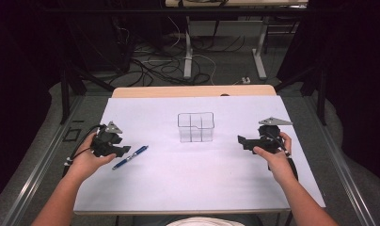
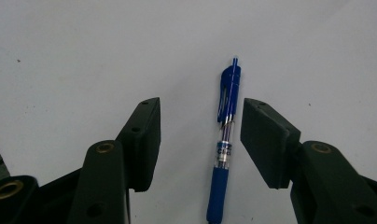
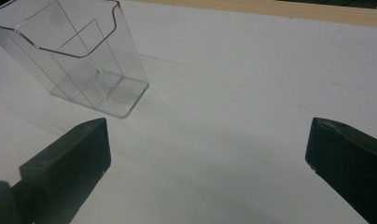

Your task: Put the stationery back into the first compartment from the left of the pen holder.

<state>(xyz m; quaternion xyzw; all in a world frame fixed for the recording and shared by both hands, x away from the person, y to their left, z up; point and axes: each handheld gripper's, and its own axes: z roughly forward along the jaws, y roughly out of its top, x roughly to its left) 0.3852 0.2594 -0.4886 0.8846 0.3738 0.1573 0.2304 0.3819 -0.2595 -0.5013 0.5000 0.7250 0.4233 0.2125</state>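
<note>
This looks like a lab or a recording room set up for tests. The bench (image 1: pixel 197 183) is covered with a plain white sheet and framed by dark metal rails. Beyond it, loose cables (image 1: pixel 155 63) sprawl over a grey carpeted floor (image 1: pixel 225 66) among the white legs of other desks (image 1: pixel 261 52), and black curtains (image 1: pixel 352 70) close off the sides.

High view: we look forward and down over the worktop (image 1: pixel 197 183). Left gripper view: close above the blue pen (image 2: pixel 225 144), shared with high view. Right gripper view: low, facing the clear organiser (image 3: pixel 79 60), likewise shared.
</note>
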